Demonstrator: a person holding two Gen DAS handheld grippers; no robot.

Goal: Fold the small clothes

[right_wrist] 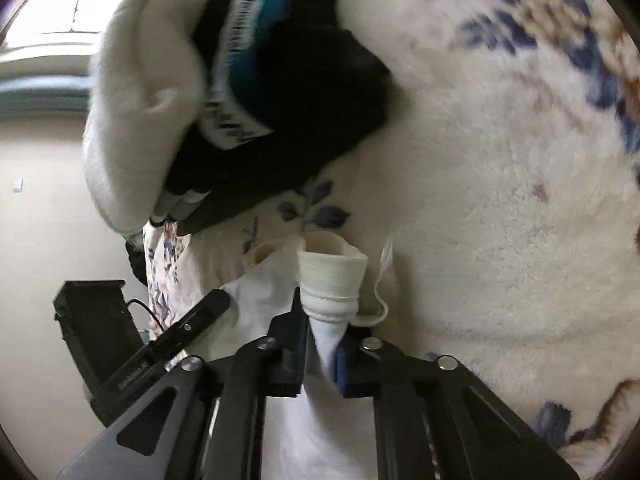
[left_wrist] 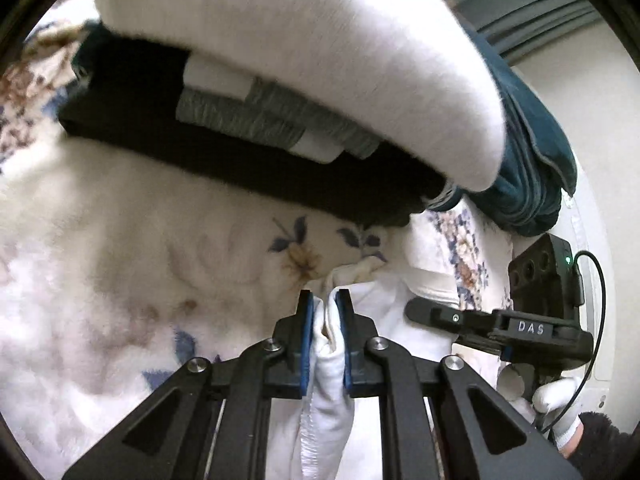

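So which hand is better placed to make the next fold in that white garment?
Roughly even, maybe the right. Both the left gripper and right gripper are shut on the white garment; the right pinches a ribbed cuff, a defined edge to carry over.

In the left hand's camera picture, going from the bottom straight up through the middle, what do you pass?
Left gripper shut on the white garment → flowered fleece blanket → black folded garment → grey and white striped cloth → fluffy white cloth.

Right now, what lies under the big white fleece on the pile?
Under the white fleece lie folded grey-and-white cloth and a black garment. Anything deeper is covered.
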